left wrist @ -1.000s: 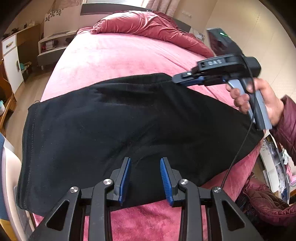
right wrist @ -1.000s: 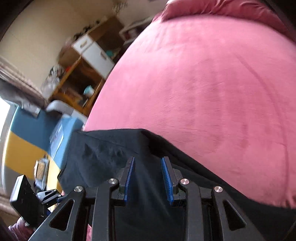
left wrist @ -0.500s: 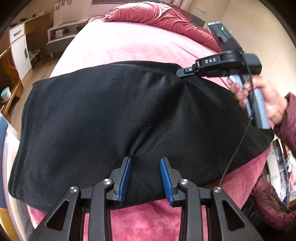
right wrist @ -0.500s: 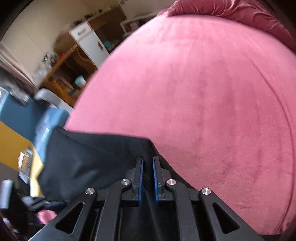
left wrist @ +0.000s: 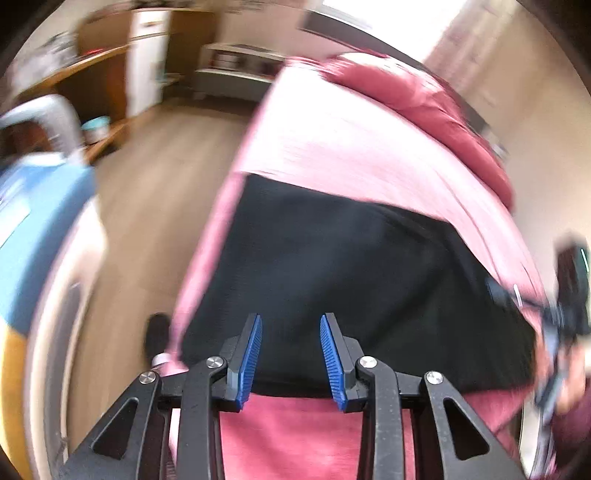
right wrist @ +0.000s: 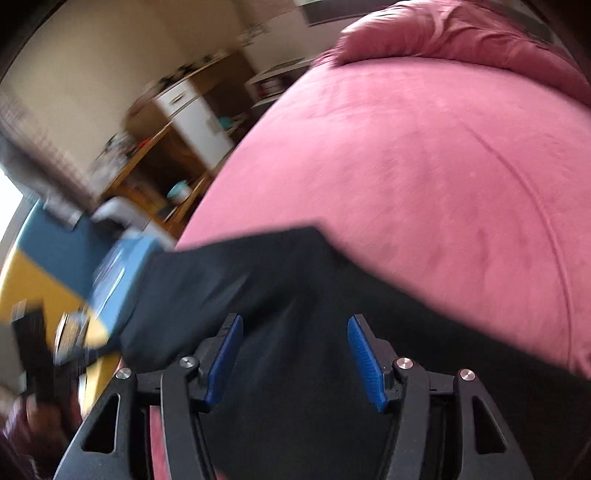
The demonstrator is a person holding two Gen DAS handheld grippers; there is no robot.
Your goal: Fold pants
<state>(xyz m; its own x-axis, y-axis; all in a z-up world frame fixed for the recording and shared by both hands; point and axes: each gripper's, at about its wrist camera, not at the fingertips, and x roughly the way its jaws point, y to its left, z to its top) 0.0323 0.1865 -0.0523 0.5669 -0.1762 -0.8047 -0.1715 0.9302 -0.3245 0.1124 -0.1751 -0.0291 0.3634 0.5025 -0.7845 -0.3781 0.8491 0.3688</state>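
Black pants [left wrist: 351,273] lie folded across the near part of a pink bed [left wrist: 332,147], one end reaching the bed's left edge. My left gripper [left wrist: 290,350] hovers over their near edge, pads apart, with nothing pinched. My right gripper [right wrist: 295,354] is opening above the black pants [right wrist: 288,288]; cloth lies below and between the jaws, and the pads do not press on it. In the left wrist view the right gripper [left wrist: 498,291] is a blur at the right end of the pants, held by a hand [left wrist: 569,387].
A crumpled pink duvet [right wrist: 461,33] lies at the head of the bed. Wooden floor [left wrist: 155,192] runs along the bed's left side, with a dark shoe [left wrist: 157,332] on it. A wooden shelf and white cabinet [left wrist: 147,62] stand beyond. A blue-and-yellow object [left wrist: 33,229] sits near left.
The right gripper shut on the pants' edge, then opened wide and let go. The left gripper swung left and rolled, so the floor and bed edge now show. Both views are motion-blurred.
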